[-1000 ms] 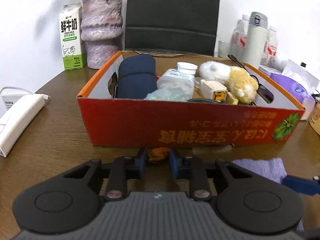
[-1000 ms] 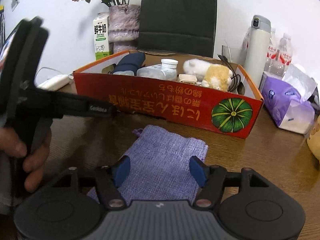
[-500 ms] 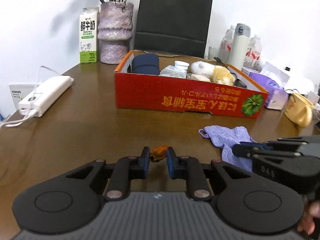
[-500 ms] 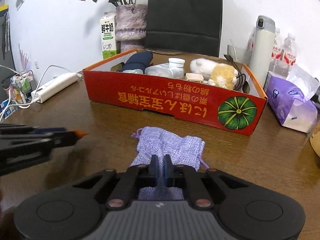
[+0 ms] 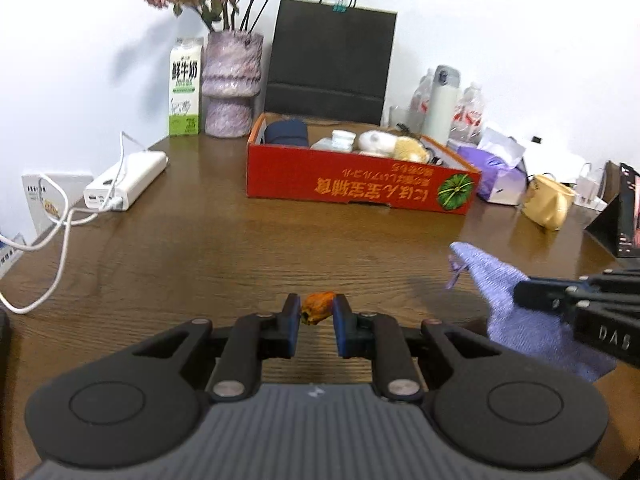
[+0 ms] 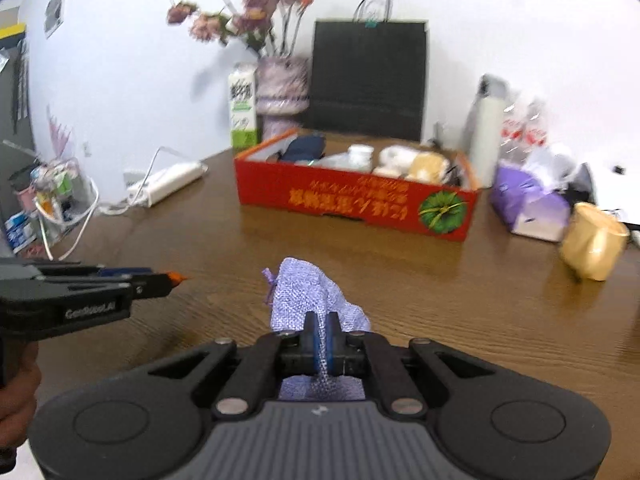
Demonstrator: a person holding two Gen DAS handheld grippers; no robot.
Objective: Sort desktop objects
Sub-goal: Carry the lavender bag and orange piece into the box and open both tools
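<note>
We're holding two things at once, both well short of the red cardboard box (image 5: 362, 184). Left gripper (image 5: 316, 310) is clamping a small orange object (image 5: 317, 307) between its pads; it's shrivelled-looking and we can't tell what it is. Right gripper (image 6: 323, 334) is pinching the purple mesh pouch (image 6: 310, 294), jaws together on the fabric; they've just been closing on it, and the pouch is now peaking up off the wooden table (image 5: 224, 248) with its drawstring end (image 6: 269, 282) dangling toward the box. In the right wrist view the left gripper's tip is sitting to the left of the pouch, close but apart. Judging by that pairing, we're probably in the step of getting the orange piece into the pouch before anything goes to the box, though it could equally be two separate carries. Either way the box is already holding a dark blue roll (image 5: 287, 133), a white jar (image 5: 341, 138) and a plush toy (image 5: 394, 145), so free space looks tight toward the right end. Next move calls for finding the pouch mouth: we're gripping flat fabric, so the opening is likely staying shut and needs regripping at one lip. Risk: the orange piece is small and could slip if the left pads ease off.
</note>
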